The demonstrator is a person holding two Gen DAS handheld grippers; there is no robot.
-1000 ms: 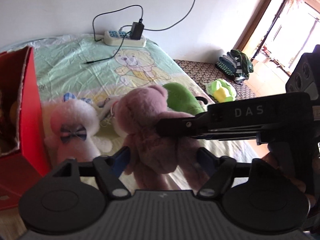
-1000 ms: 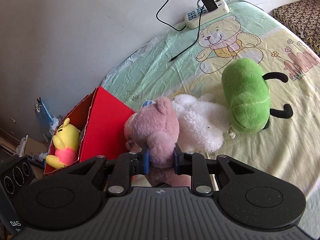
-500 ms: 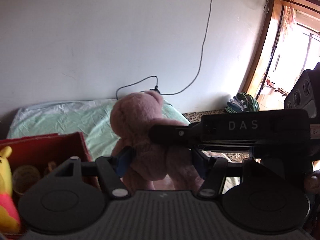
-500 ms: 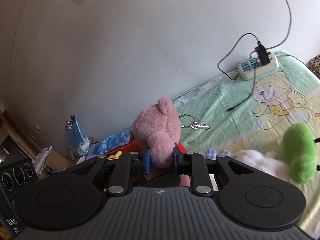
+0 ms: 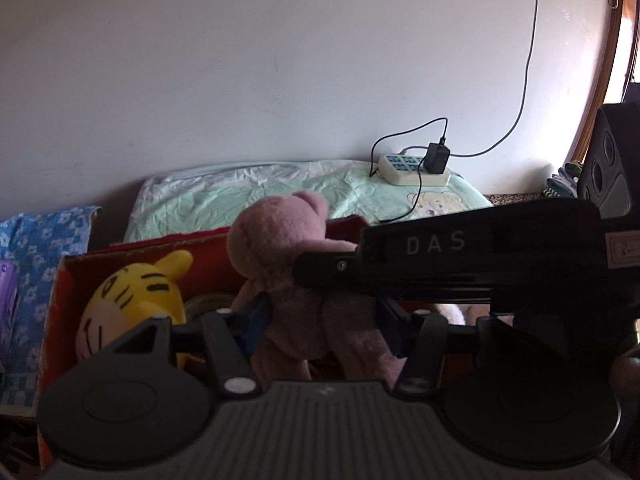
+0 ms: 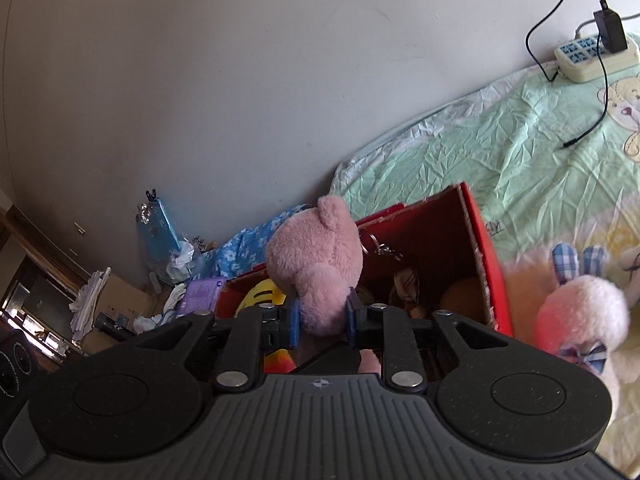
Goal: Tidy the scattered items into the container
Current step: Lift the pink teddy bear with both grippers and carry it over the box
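Pink plush bear (image 6: 316, 256), pinched by right hand-held gripper (image 6: 320, 320) above red cardboard box (image 6: 476, 232), frame centre; risks snagging rim if released off-centre.

Daylight enters from the doorway (image 5: 624, 60) at the right edge, leaving the wall (image 5: 280, 60) dim. The white plush rabbit (image 6: 580, 312) is overexposed. Fisheye distortion bends edges; corners vignette black.

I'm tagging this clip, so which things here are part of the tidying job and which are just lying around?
Job: pink bear, held by right claw over red box; left claw; white bunny; yellow toy in box.
Lying about: power strip; charger; blue cloth.
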